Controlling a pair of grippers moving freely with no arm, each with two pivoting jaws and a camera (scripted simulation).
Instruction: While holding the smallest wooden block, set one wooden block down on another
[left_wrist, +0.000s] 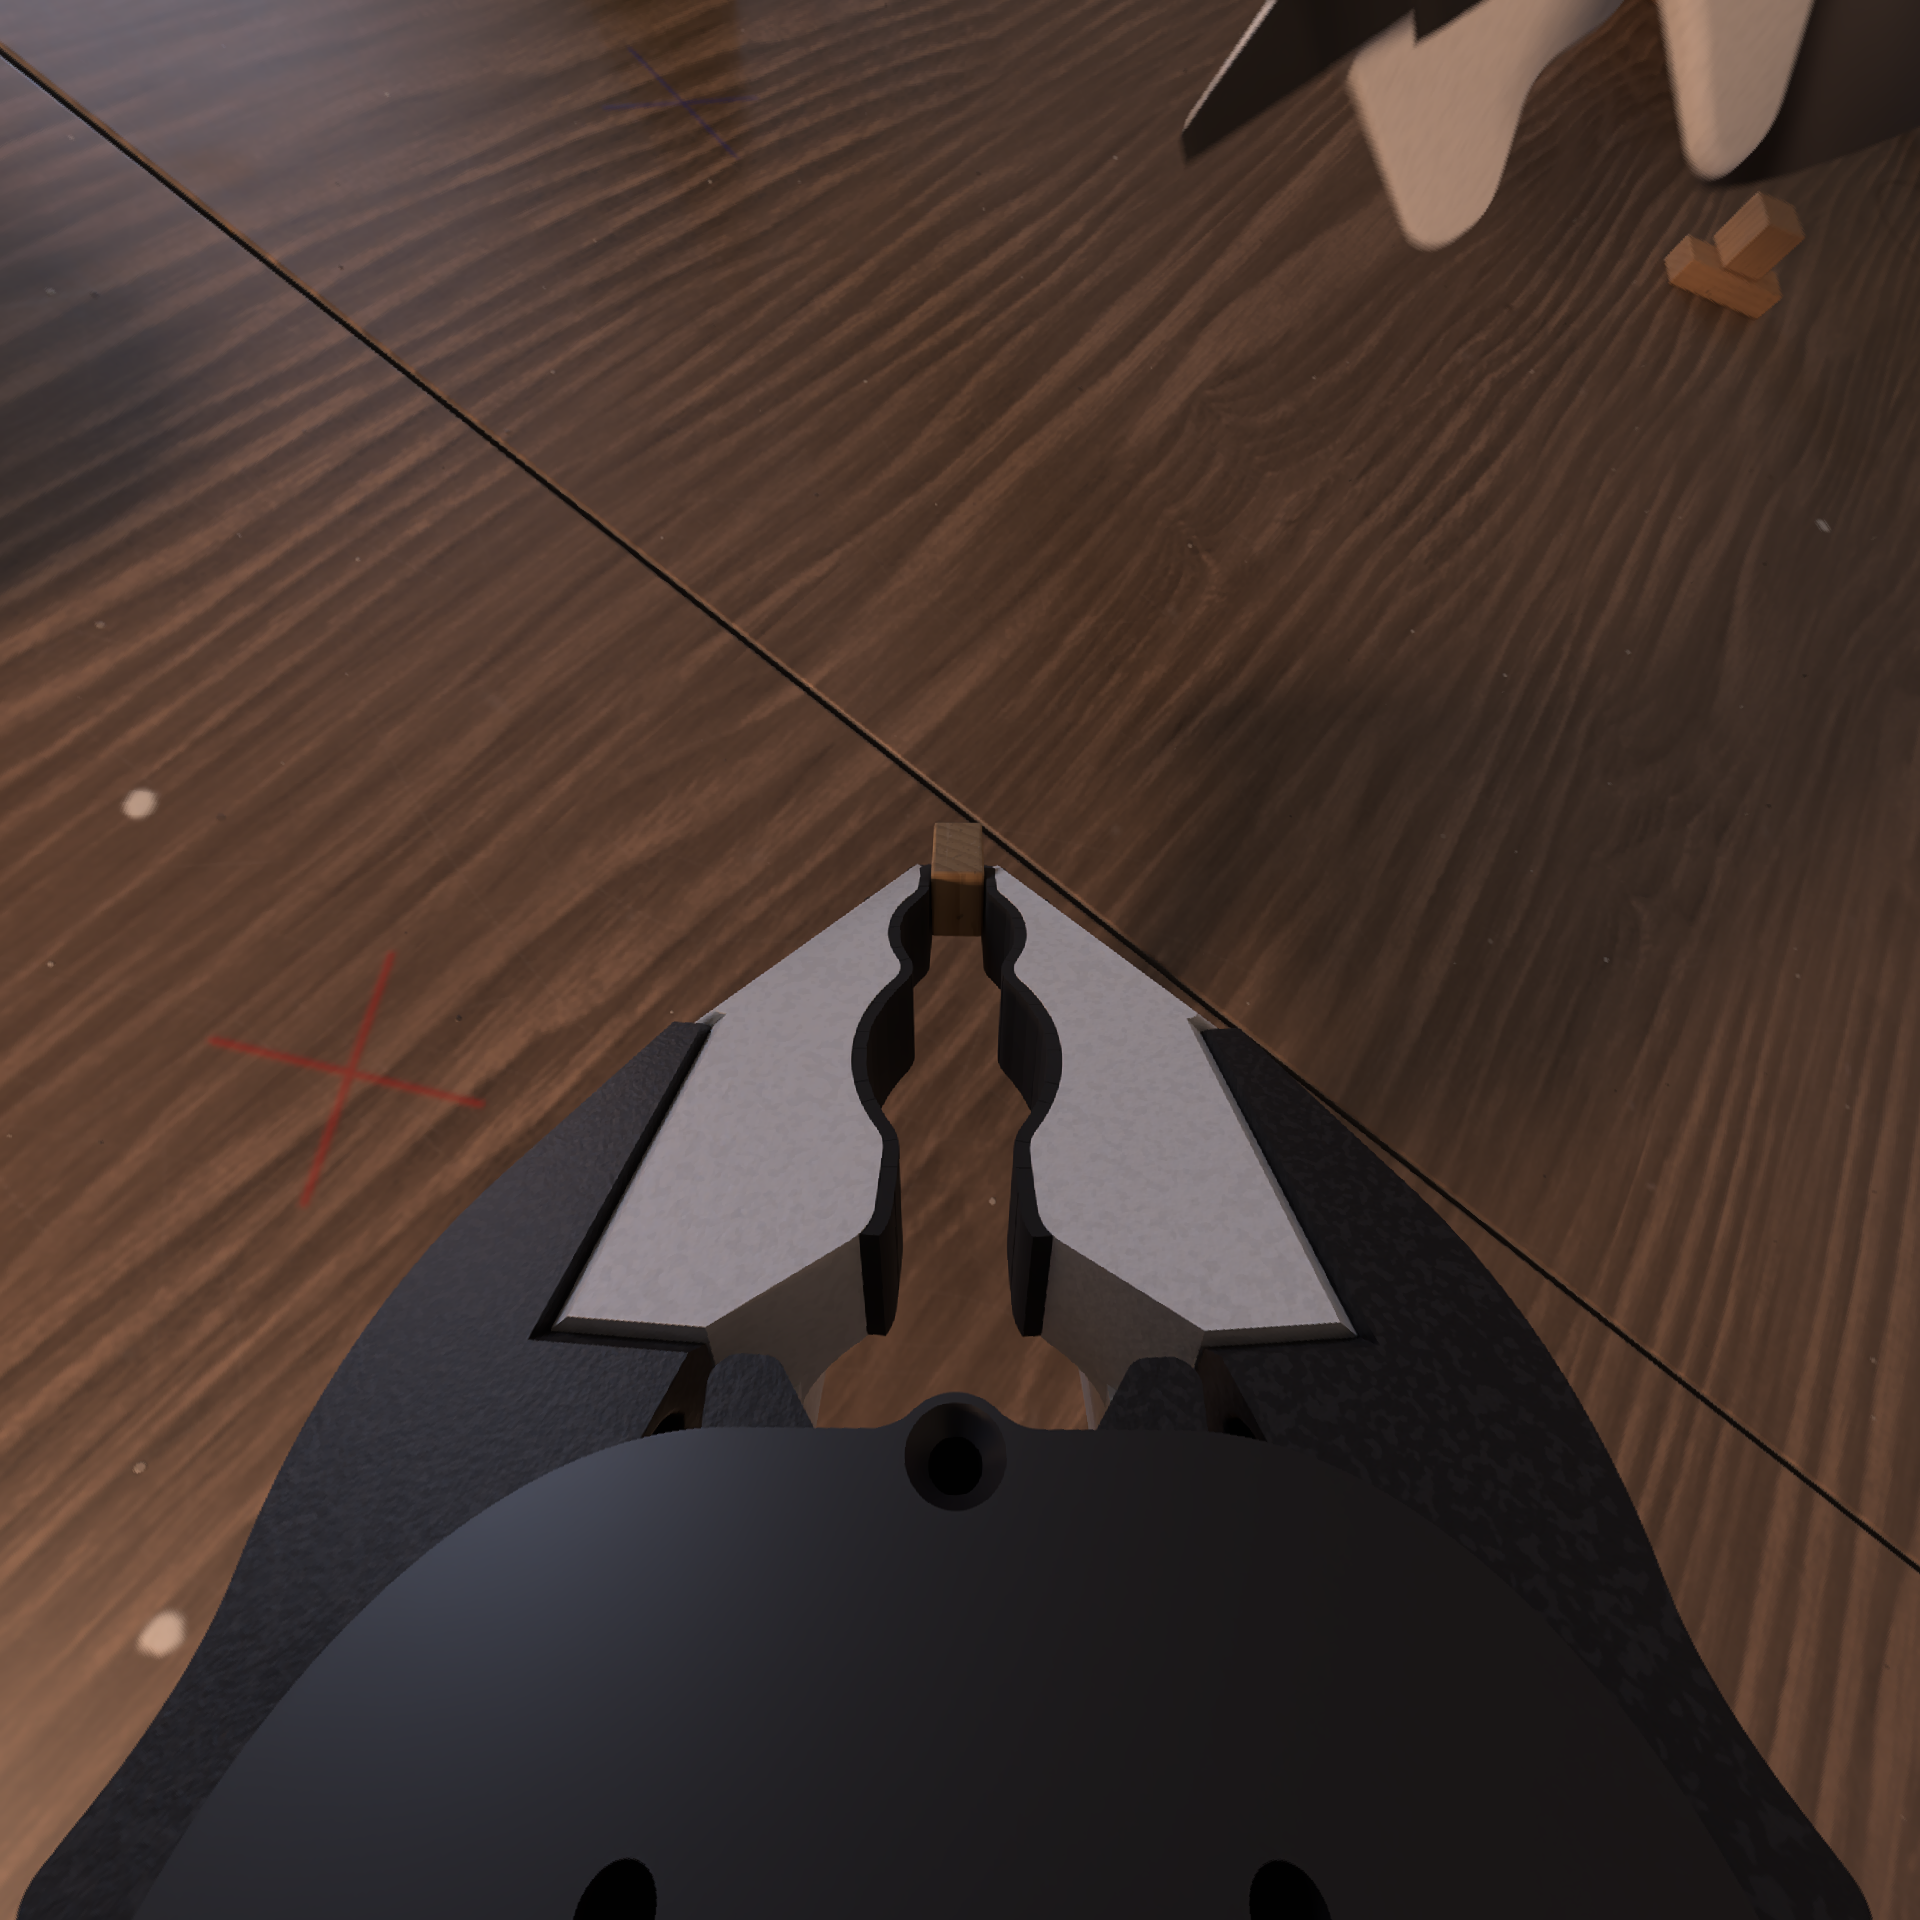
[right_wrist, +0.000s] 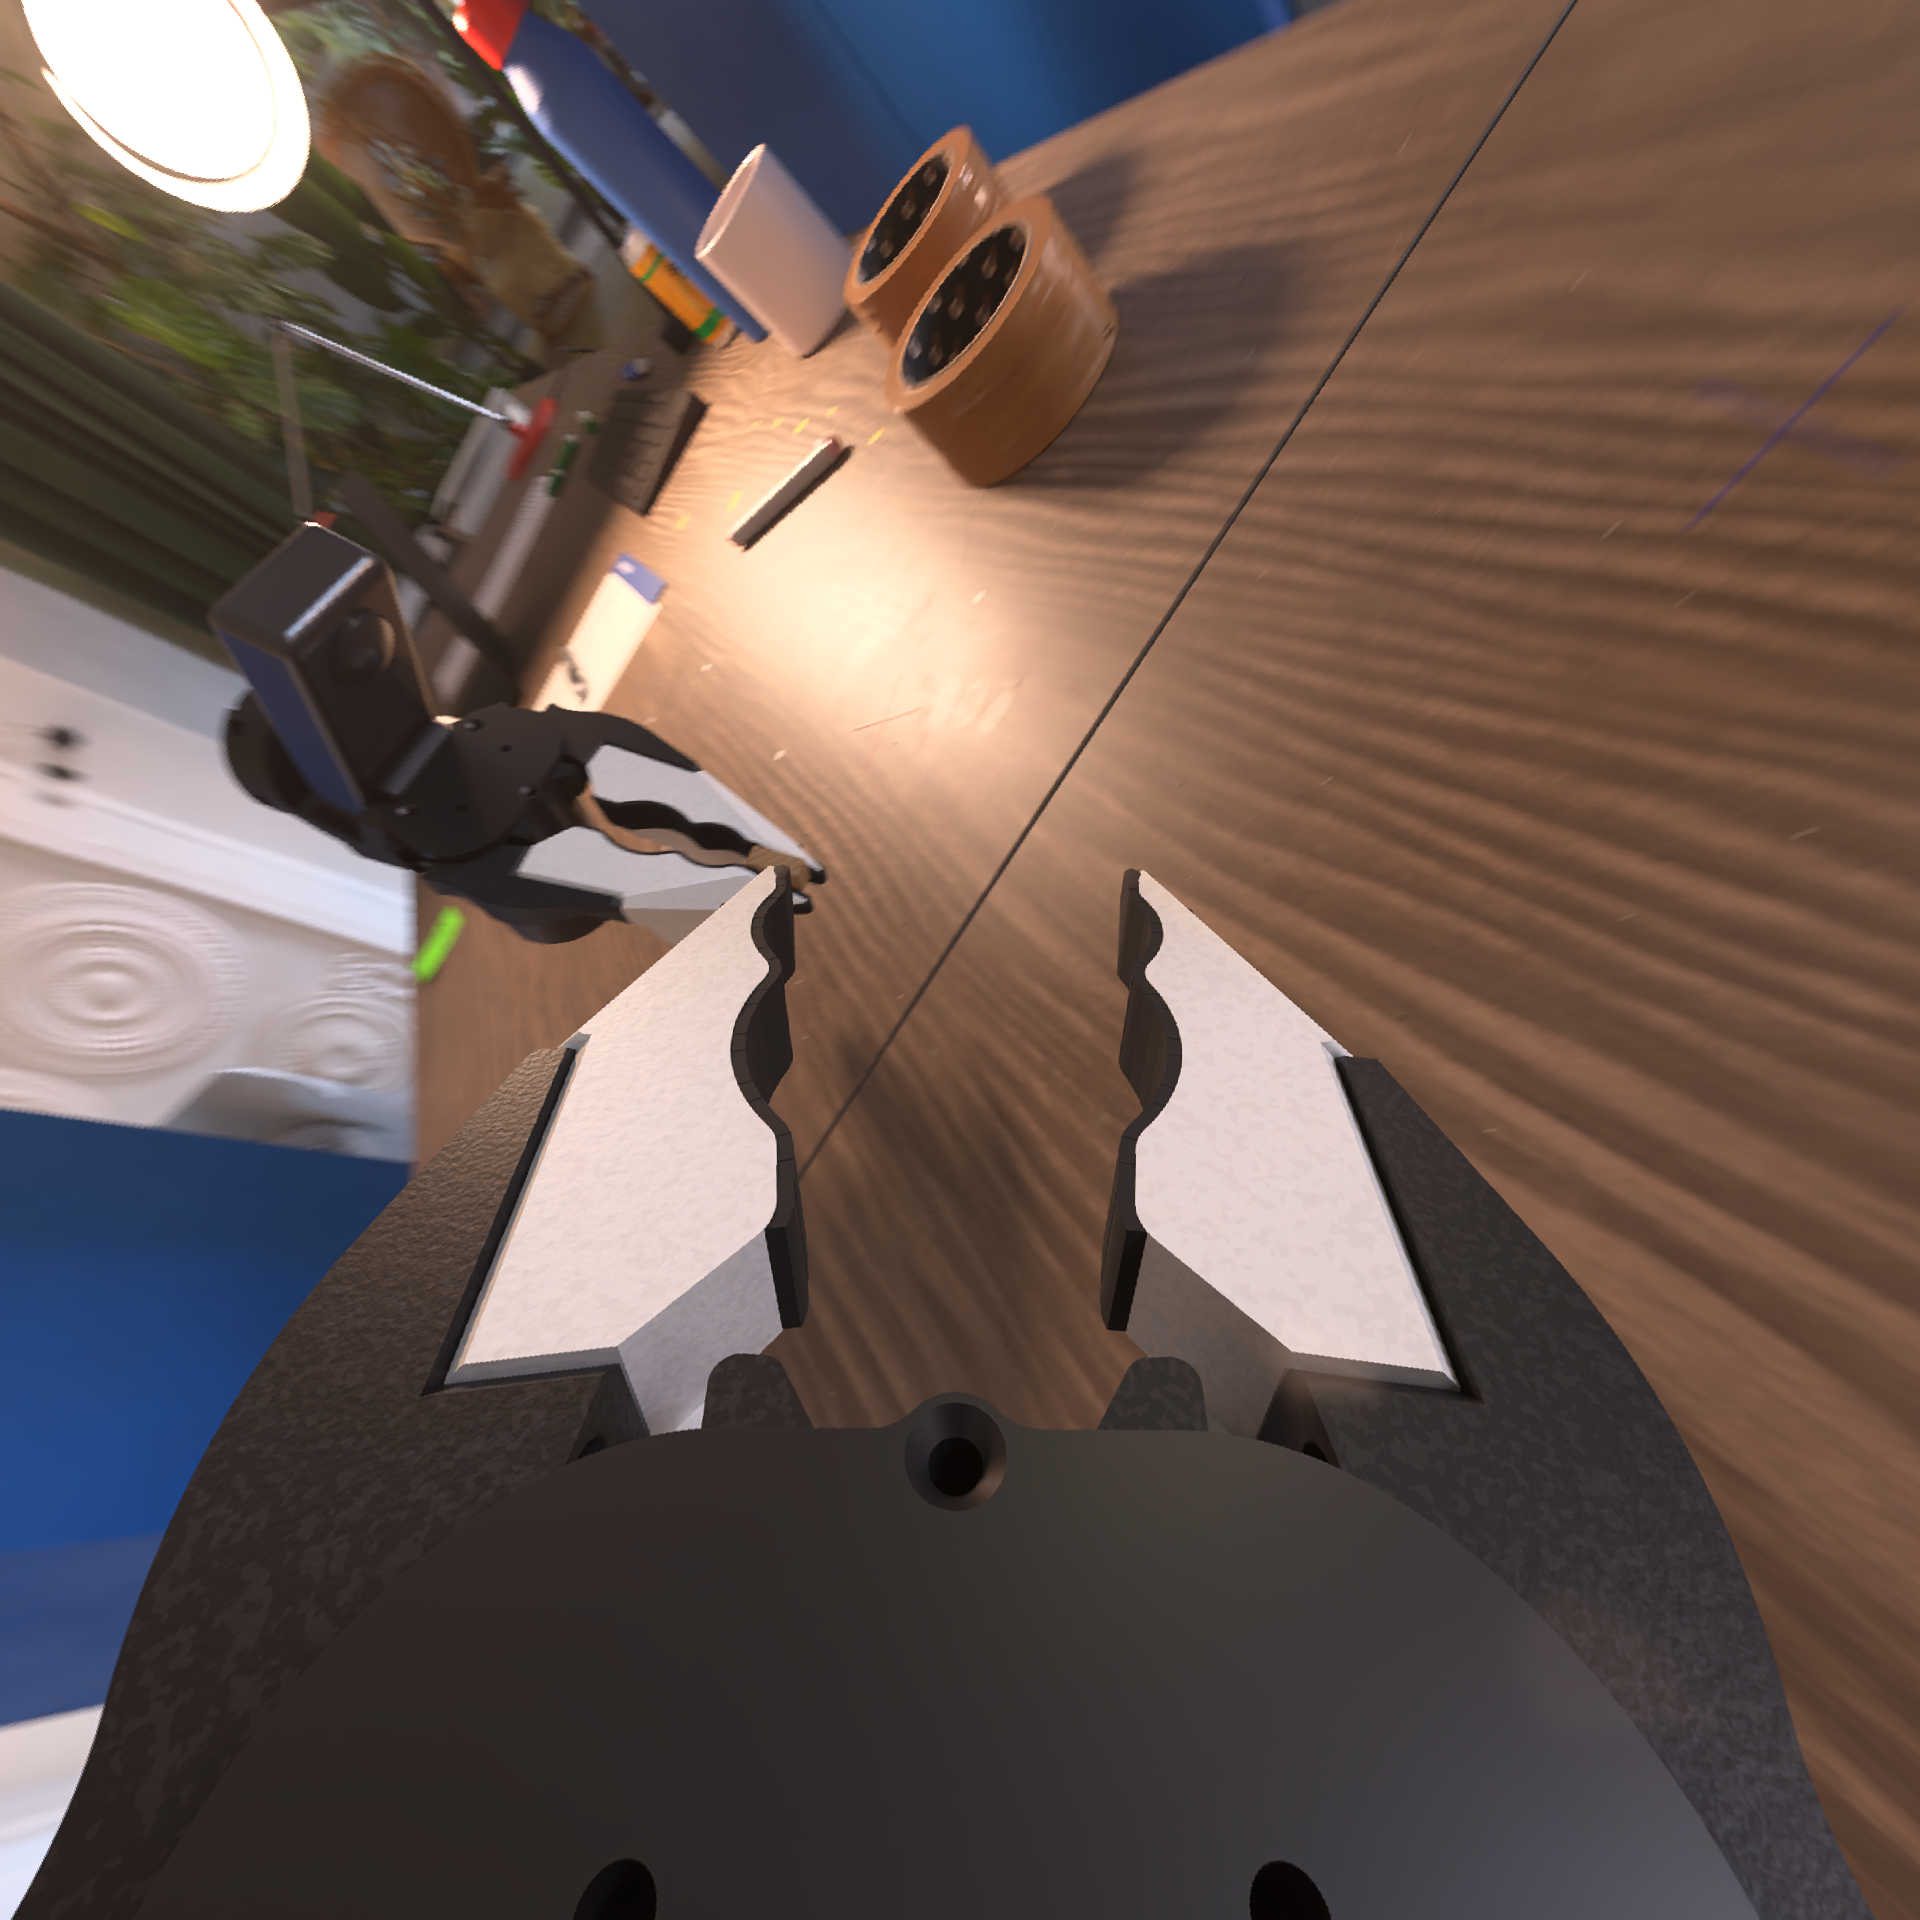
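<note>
My left gripper (left_wrist: 957, 878) is shut on the smallest wooden block (left_wrist: 957, 854), a tiny tan cube pinched at the fingertips above the dark wooden table (left_wrist: 1247, 571). At the far upper right of the left wrist view, one wooden block (left_wrist: 1758, 231) rests on top of another wooden block (left_wrist: 1714, 278). The right gripper (left_wrist: 1558, 135) hovers just above that stack, jaws apart. In the right wrist view, my right gripper (right_wrist: 956, 883) is open and empty over the table (right_wrist: 1455, 727). The left gripper (right_wrist: 805, 871) shows at the left there. The stack is hidden in that view.
A thin seam (left_wrist: 520, 488) crosses the table. A red cross mark (left_wrist: 348, 1075) lies to the left. Two brown tape rolls (right_wrist: 997, 343), a white cylinder (right_wrist: 769, 249), a small grey bar (right_wrist: 790, 488) and a white card (right_wrist: 613, 623) stand farther back.
</note>
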